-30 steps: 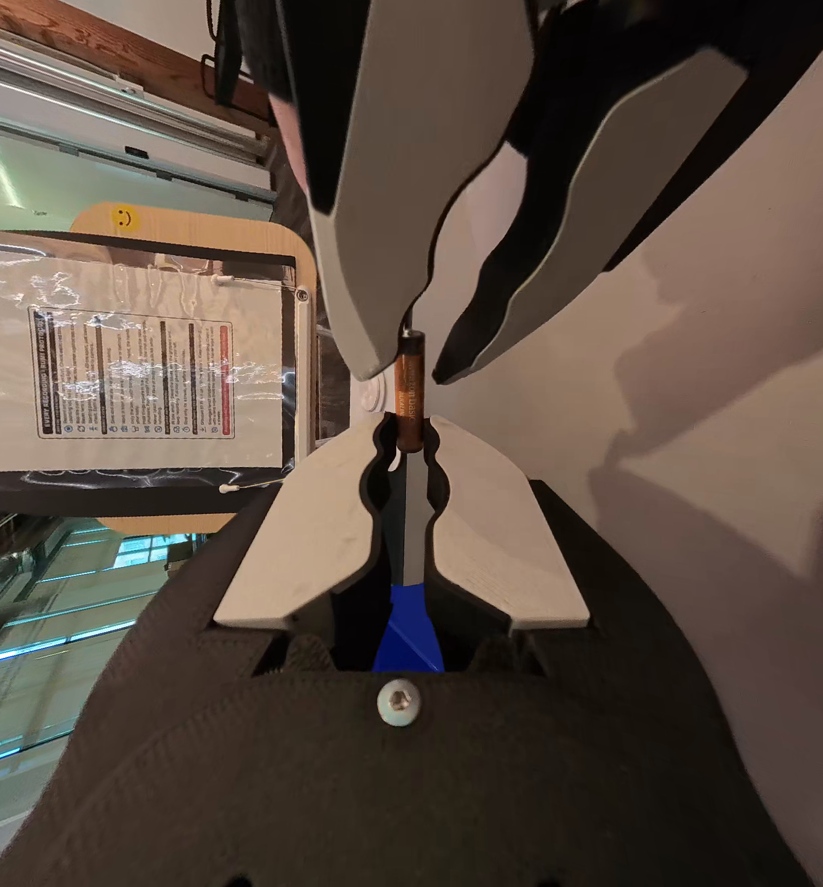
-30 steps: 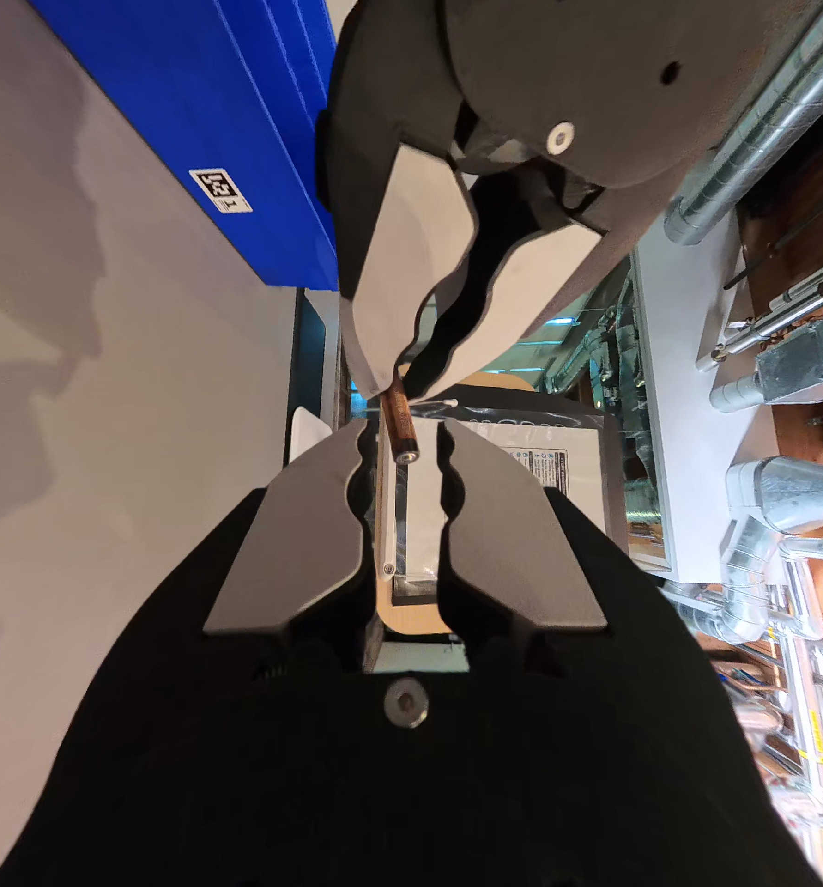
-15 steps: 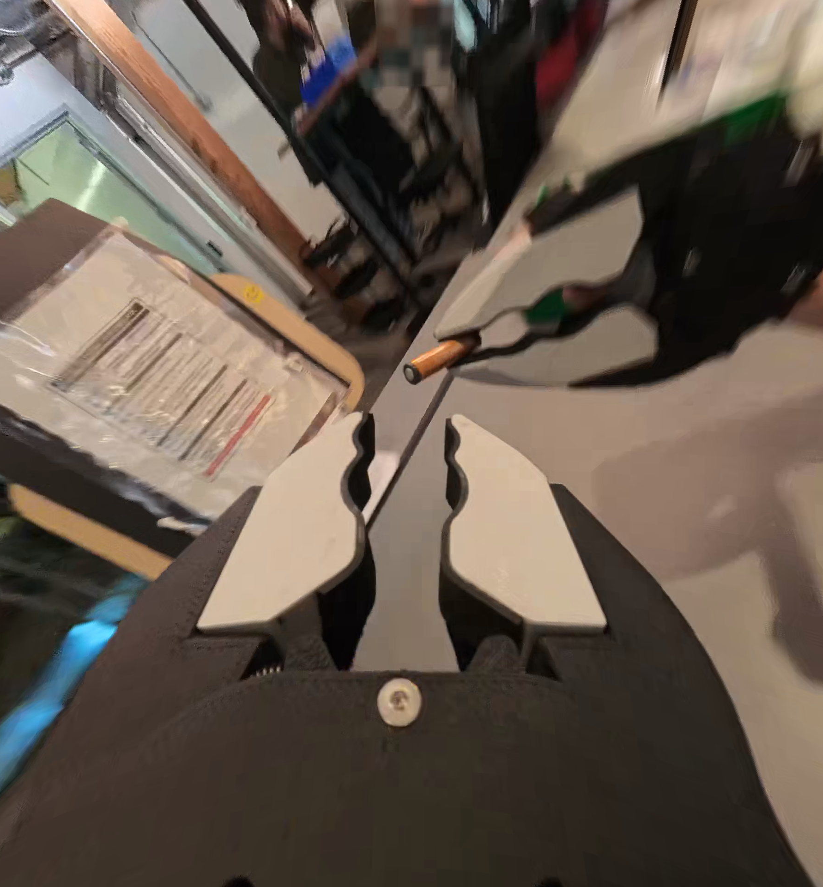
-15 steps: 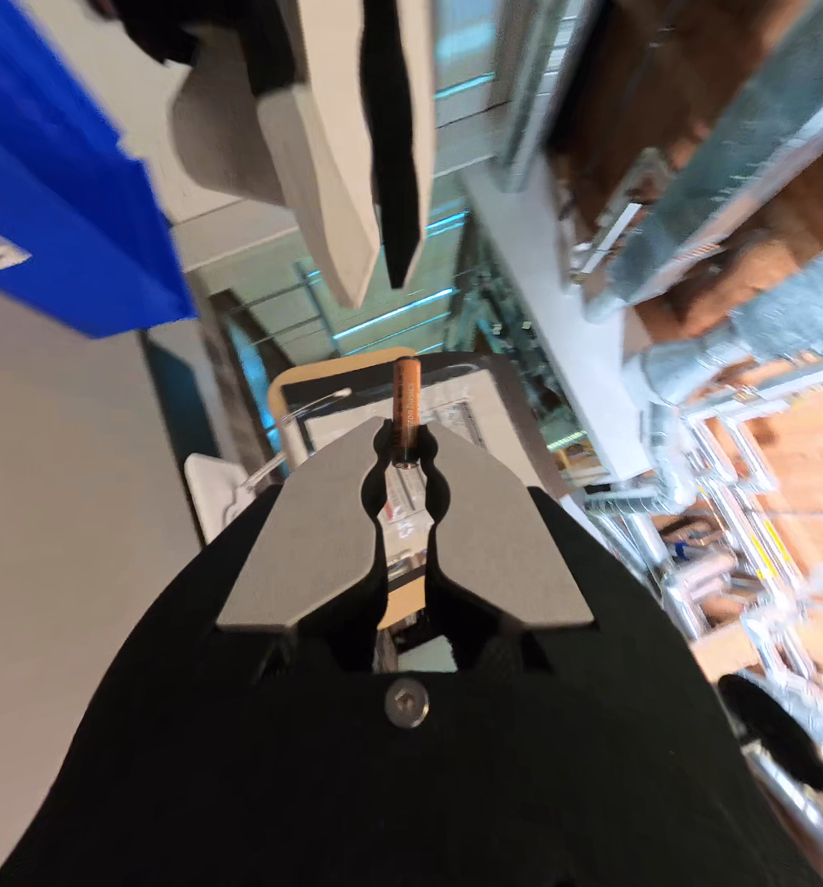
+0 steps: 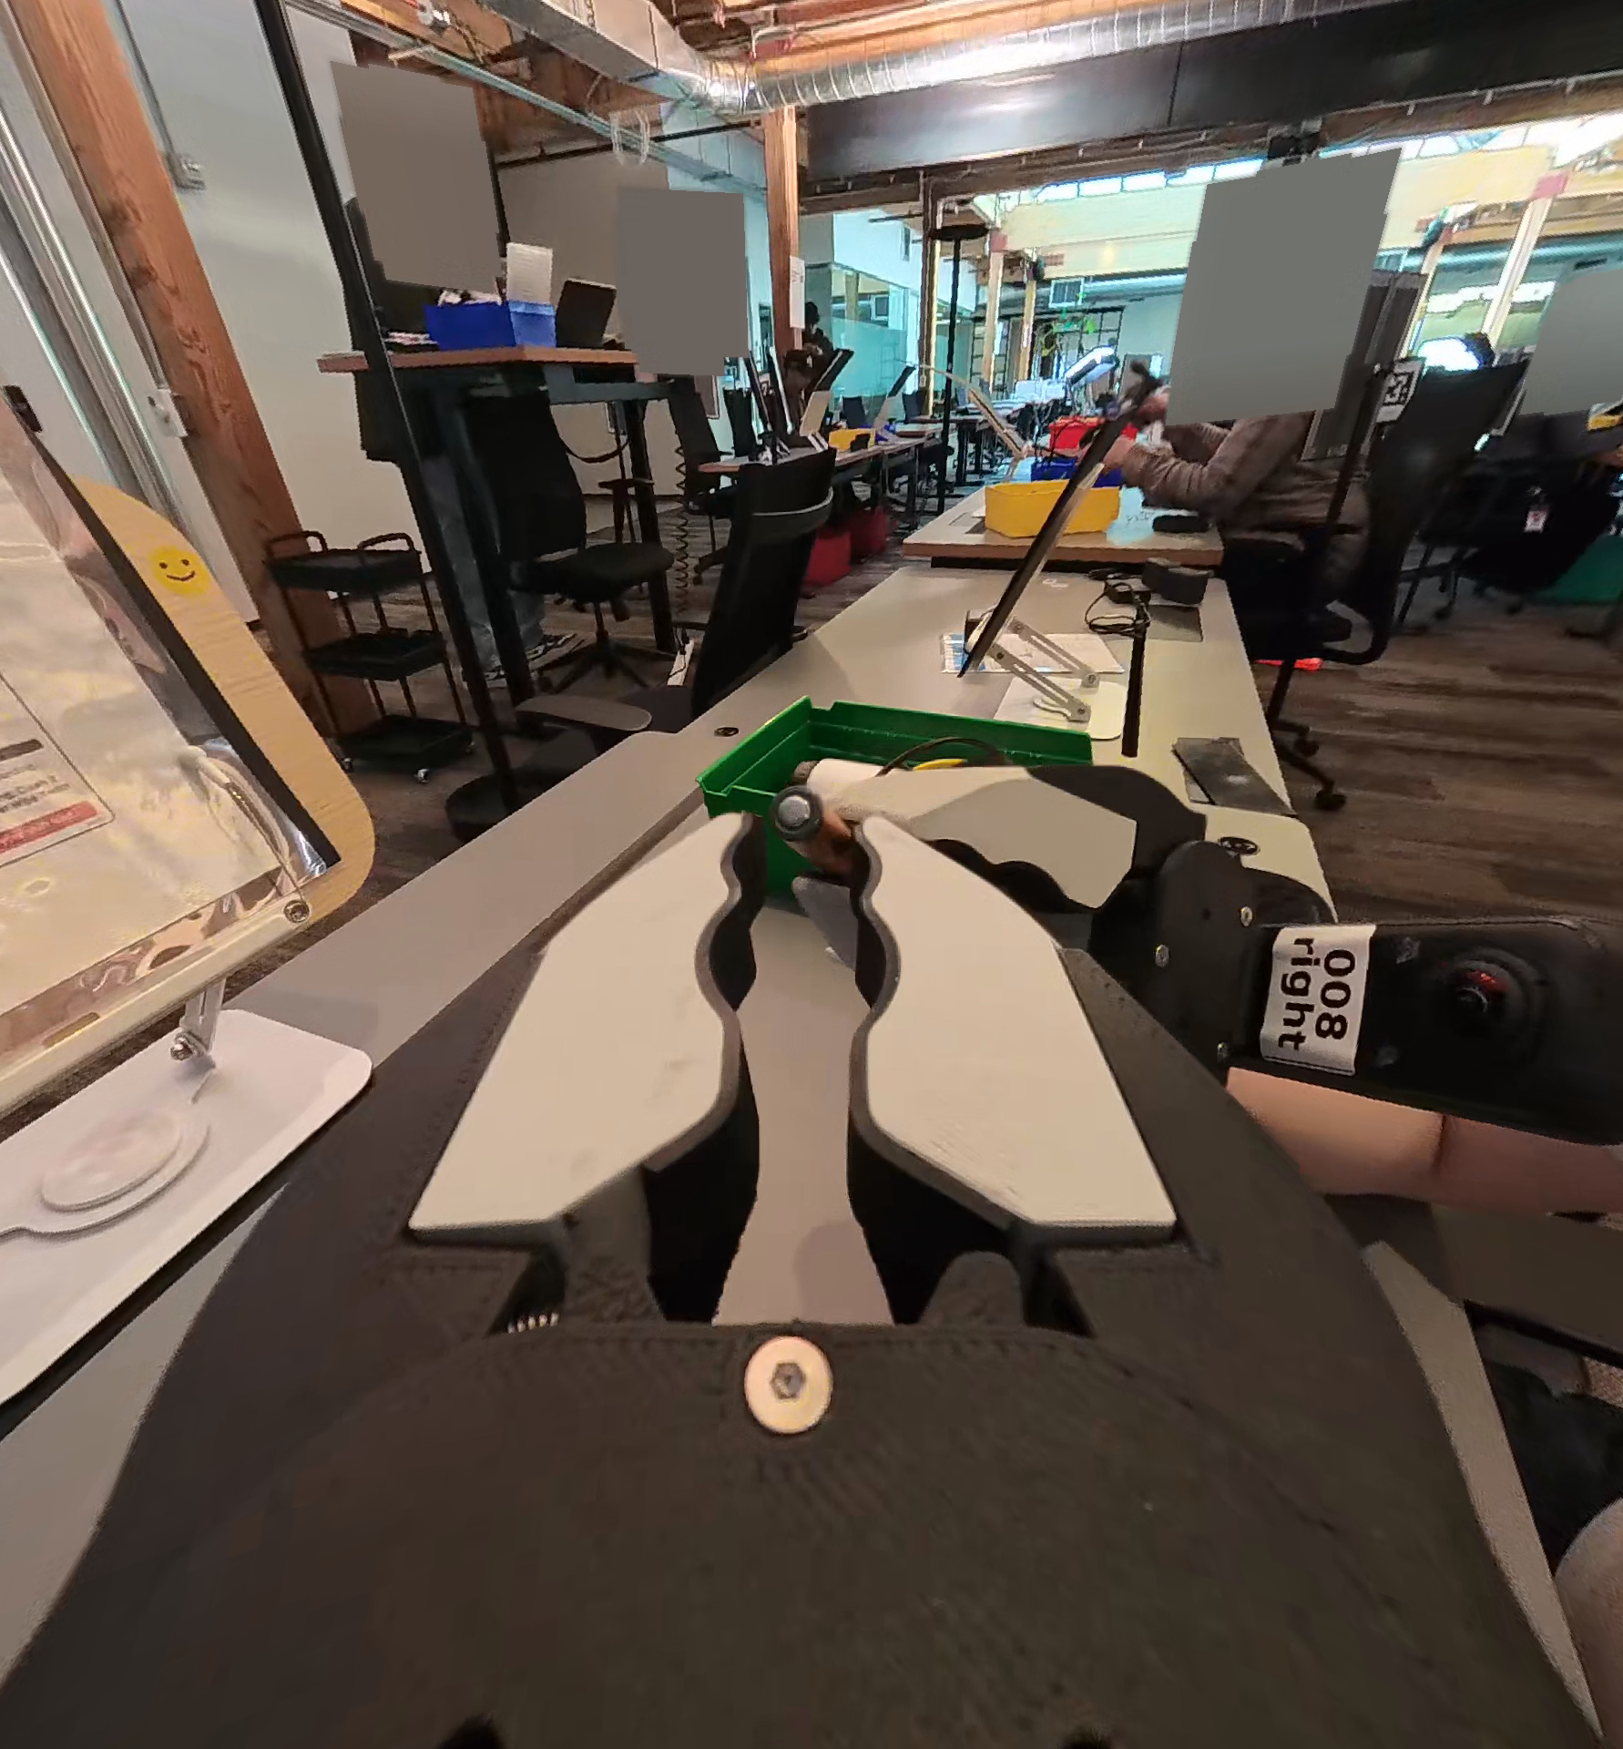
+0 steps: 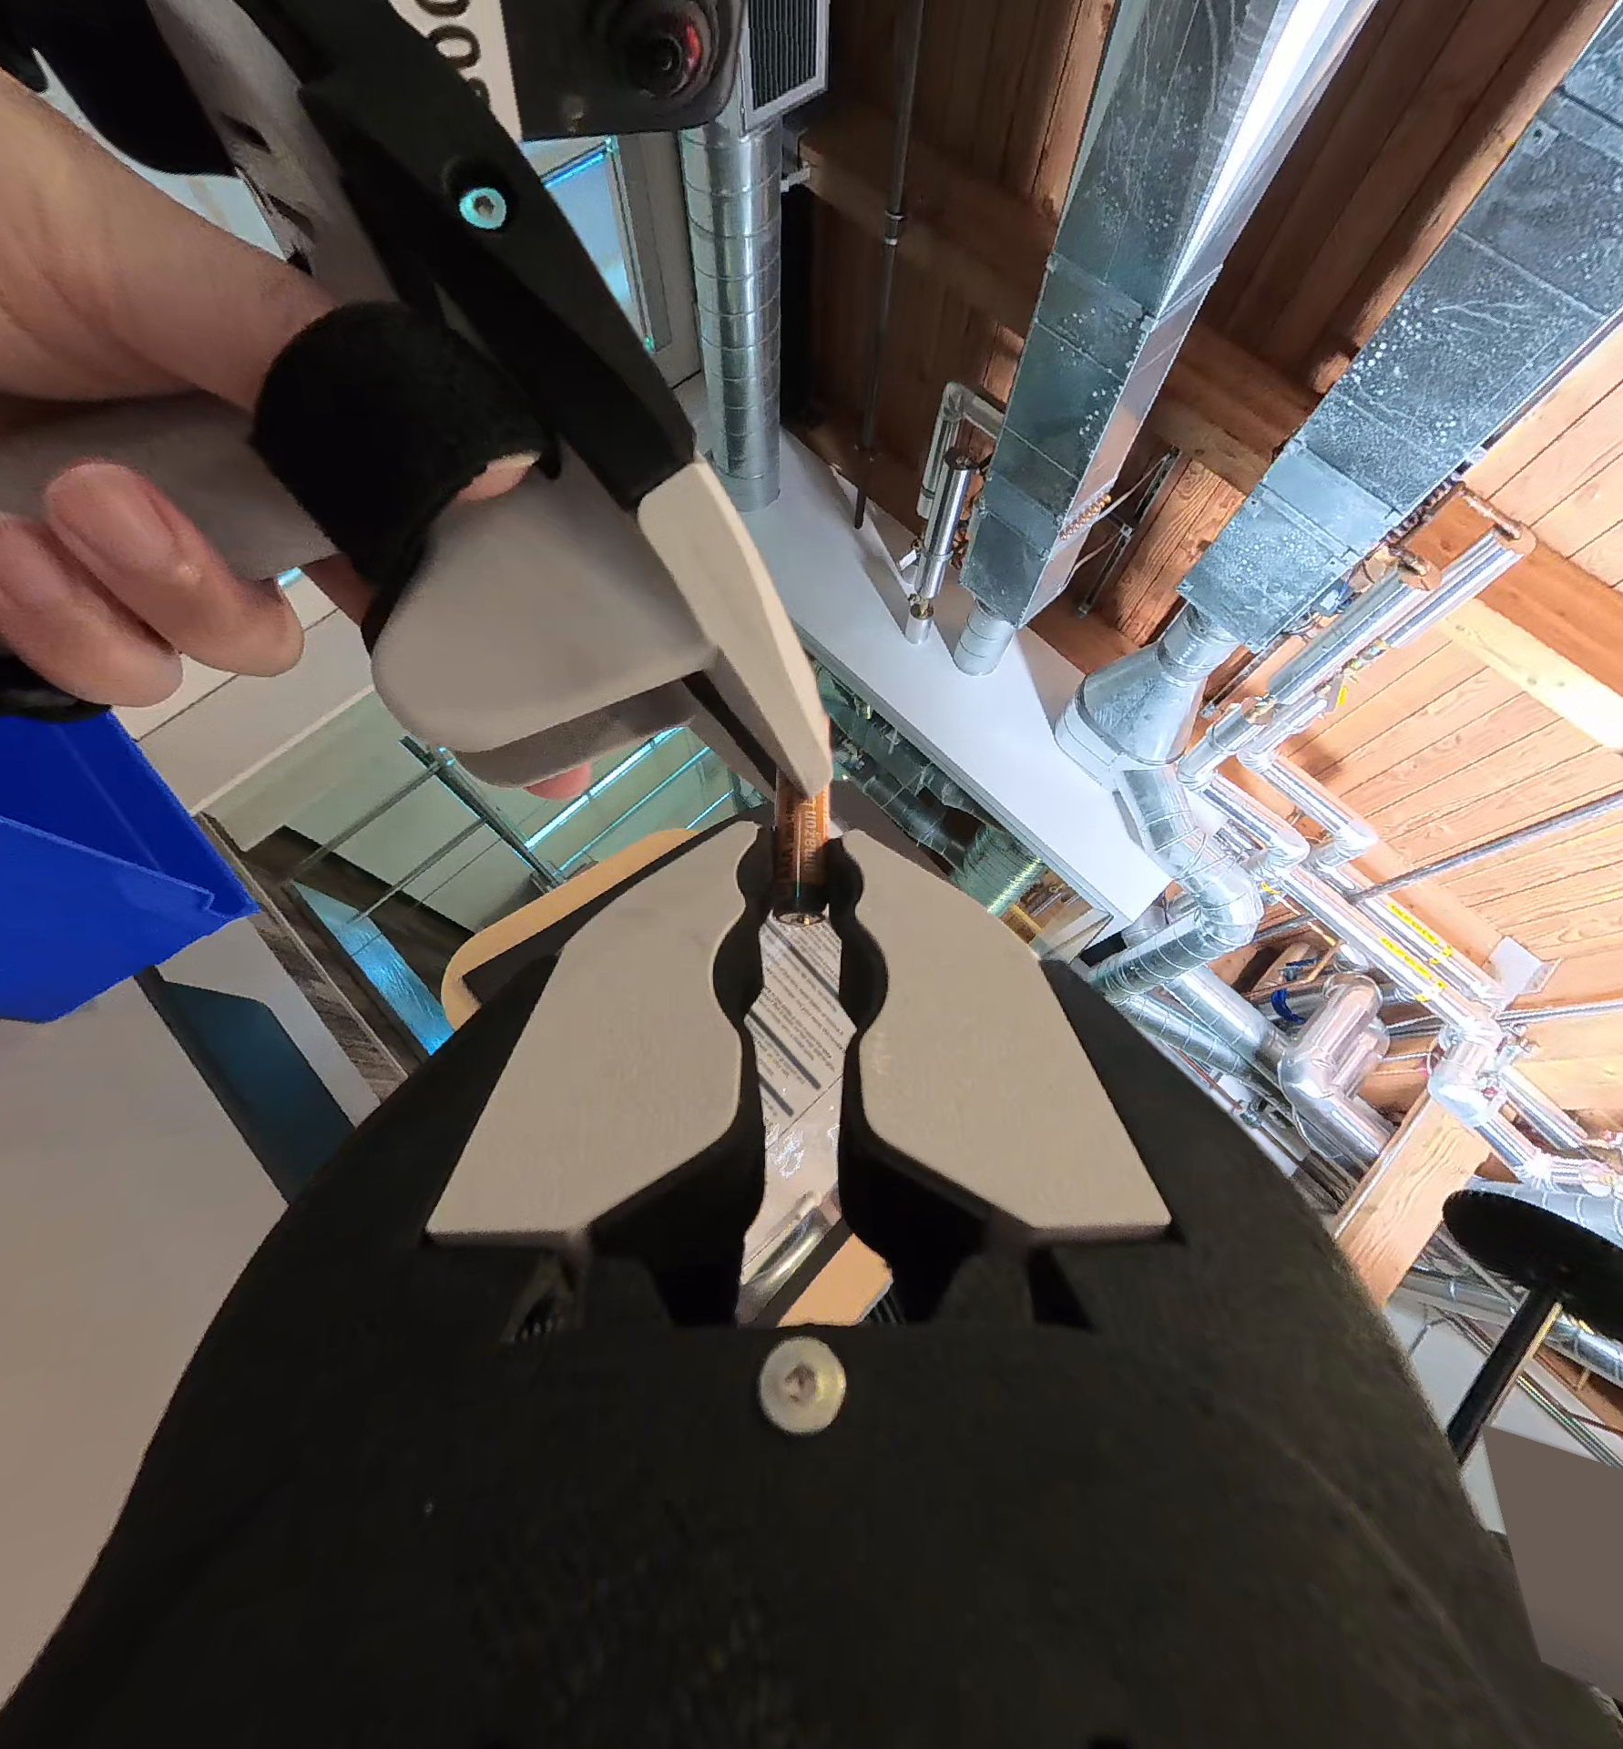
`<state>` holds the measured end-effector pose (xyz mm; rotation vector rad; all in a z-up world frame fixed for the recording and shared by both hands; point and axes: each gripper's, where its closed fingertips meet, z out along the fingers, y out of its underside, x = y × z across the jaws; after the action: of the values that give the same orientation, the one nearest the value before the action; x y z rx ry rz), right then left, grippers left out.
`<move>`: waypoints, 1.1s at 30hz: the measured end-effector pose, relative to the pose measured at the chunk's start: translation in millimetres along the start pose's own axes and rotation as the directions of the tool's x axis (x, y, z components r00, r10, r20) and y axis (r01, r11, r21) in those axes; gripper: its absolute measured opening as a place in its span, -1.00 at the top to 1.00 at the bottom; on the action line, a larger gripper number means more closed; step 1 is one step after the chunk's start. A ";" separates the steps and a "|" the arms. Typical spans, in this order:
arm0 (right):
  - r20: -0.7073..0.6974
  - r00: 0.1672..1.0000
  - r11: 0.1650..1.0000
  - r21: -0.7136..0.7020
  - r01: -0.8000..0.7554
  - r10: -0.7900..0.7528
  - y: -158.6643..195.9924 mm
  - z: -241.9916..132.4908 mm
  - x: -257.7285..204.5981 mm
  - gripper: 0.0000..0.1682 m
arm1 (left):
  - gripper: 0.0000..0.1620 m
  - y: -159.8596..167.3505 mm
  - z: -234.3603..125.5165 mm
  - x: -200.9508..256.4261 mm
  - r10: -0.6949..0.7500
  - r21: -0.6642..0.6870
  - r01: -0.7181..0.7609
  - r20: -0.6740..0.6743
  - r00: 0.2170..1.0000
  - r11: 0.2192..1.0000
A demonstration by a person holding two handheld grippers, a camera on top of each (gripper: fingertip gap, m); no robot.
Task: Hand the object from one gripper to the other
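The copper-coloured battery [image 6: 800, 856] sits between the tips of the right gripper [image 6: 798, 866], whose two grey fingers [image 6: 959, 1032] close on its lower part; its metal end faces the camera and its far end reaches up to the tip of the left gripper [image 6: 789, 757]. In the right wrist view the left gripper comes in from the upper left, held by a hand [image 6: 117, 530] with a black band on one finger, and its fingertips meet the top of the battery; whether they press on it cannot be told there.

In the left wrist view the battery [image 5: 812, 823] shows end-on between the left gripper's [image 5: 803, 838] own tips. It touches the right fingertip, while a narrow gap stays on the left side, so this gripper looks slightly parted and not yet clenched. The right gripper [image 5: 846, 800] reaches in from the right, in front of a green bin [image 5: 940, 743] on the grey table [image 5: 505, 909].
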<state>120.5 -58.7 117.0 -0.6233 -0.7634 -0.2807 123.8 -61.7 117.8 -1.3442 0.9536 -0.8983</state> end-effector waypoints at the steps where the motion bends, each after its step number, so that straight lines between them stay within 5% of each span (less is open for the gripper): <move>1: 0.002 1.000 1.000 -0.001 -0.002 0.002 1.0 0.2 -0.6 0.86 | 0.80 1.9 0.6 -0.4 0.003 -0.010 -0.003 0.002 1.000 1.000; 7: 0.021 1.000 1.000 -0.001 0.004 -0.004 6.6 1.1 -3.5 0.86 | 0.87 3.2 3.5 0.2 0.044 0.017 -0.043 -0.022 0.999 0.999; 11: 0.110 0.994 0.999 -0.030 0.028 -0.024 17.0 5.2 -13.2 0.74 | 0.88 2.7 -1.1 -21.2 0.200 -0.006 -0.201 0.136 0.970 0.980; 15: 0.252 0.957 0.986 -0.115 -0.122 0.147 35.3 7.5 -16.1 0.71 | 0.88 -2.7 -18.8 -54.2 0.518 -0.157 -0.500 0.392 0.760 0.852; 17: 0.323 0.835 0.891 -0.249 -0.378 0.445 44.9 9.9 -19.0 0.55 | 0.88 -3.4 -25.5 -64.7 0.710 -0.311 -0.651 0.455 0.537 0.692; 19: 0.358 0.525 0.633 -0.376 -0.676 0.773 38.2 10.6 -19.4 0.39 | 0.88 0.4 -22.6 -61.8 0.846 -0.419 -0.757 0.421 0.327 0.501; 21: 0.369 0.188 0.355 -0.459 -0.815 0.910 27.5 8.6 -13.1 0.26 | 0.88 8.9 -11.7 -50.6 0.901 -0.434 -0.813 0.361 0.240 0.390; 23: 0.378 0.021 0.235 -0.530 -0.815 0.925 24.8 3.3 -11.7 0.24 | 0.88 15.6 -0.7 -37.1 0.917 -0.398 -0.846 0.325 0.231 0.354; 27: 0.423 -0.026 0.254 -0.590 -0.767 0.906 24.3 -7.0 -15.6 0.23 | 0.88 21.8 11.4 -4.9 0.947 -0.300 -0.919 0.270 0.176 0.256; 33: 0.465 -0.101 0.235 -0.610 -0.757 0.880 14.6 -13.9 -10.3 0.31 | 0.88 21.4 12.4 9.4 0.955 -0.270 -0.936 0.249 0.159 0.226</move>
<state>127.7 -55.7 95.7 -1.3196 -1.0047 1.3189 138.4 -65.2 96.0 -0.5939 1.2492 0.4182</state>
